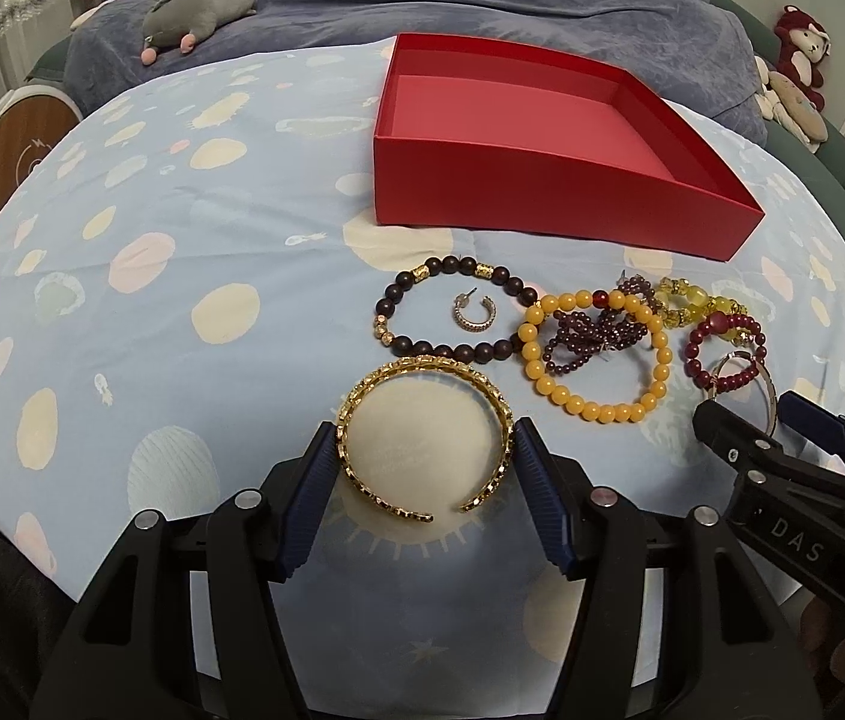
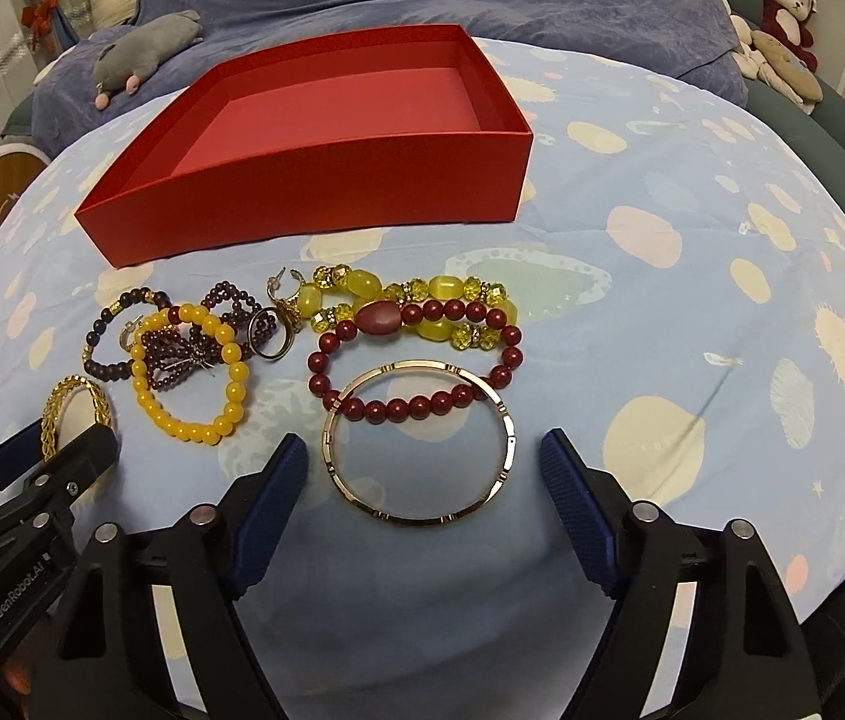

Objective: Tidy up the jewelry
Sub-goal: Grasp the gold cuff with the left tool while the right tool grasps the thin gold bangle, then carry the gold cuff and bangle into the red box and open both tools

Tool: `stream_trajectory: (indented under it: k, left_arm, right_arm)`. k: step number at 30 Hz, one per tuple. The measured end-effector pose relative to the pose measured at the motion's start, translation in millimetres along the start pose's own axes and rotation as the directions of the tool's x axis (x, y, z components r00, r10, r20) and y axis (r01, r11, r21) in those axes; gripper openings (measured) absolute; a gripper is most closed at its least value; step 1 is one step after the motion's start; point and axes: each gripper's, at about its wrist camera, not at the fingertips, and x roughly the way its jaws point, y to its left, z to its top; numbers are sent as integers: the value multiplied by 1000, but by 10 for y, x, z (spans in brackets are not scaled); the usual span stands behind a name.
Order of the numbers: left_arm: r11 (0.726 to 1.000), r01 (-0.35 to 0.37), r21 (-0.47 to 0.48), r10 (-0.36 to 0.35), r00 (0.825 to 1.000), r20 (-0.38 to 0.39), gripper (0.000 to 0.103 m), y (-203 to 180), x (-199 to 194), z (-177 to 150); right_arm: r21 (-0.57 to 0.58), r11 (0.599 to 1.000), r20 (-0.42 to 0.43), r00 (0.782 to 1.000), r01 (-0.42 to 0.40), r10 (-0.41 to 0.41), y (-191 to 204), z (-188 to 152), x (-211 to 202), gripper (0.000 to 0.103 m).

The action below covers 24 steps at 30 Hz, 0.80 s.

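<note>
A gold open cuff bangle (image 1: pixel 422 363) lies on the blue patterned bedspread. My left gripper (image 1: pixel 424 438) is shut on it, with a blue pad against each side. A thin gold hinged bangle (image 2: pixel 416 519) lies flat between the fingers of my right gripper (image 2: pixel 422 441), which is open with a gap on both sides. That bangle overlaps a dark red bead bracelet (image 2: pixel 422 405). Behind the jewelry stands an empty red box (image 1: pixel 542 204). Beside the cuff lie a dark wooden bead bracelet (image 1: pixel 389 306), a hoop earring (image 1: pixel 473 315), a yellow bead bracelet (image 1: pixel 659 354) and a purple bead cluster (image 1: pixel 596 336).
A yellow-green crystal bracelet (image 2: pixel 362 285) and a ring (image 2: pixel 269 336) lie near the box. A grey plush toy (image 1: pixel 200 12) rests on the blue blanket behind. More plush toys (image 1: pixel 800 66) sit at the far right. A round white device (image 1: pixel 20 156) stands at the left edge.
</note>
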Motion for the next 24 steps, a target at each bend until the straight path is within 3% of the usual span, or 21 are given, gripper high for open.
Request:
stream_trajectory:
  k: [7,24]
  left_arm:
    - [1000,-6,-3,6,1000,0,56,15,-7,-8]
    - [1000,9,-9,-8,1000,20,56,54,-296,34]
  right_arm:
    - [-4,1000,8,1000,-5,5,1,45,10,61]
    - [28,997,52,996,-71,69,-129,-47,-430,61]
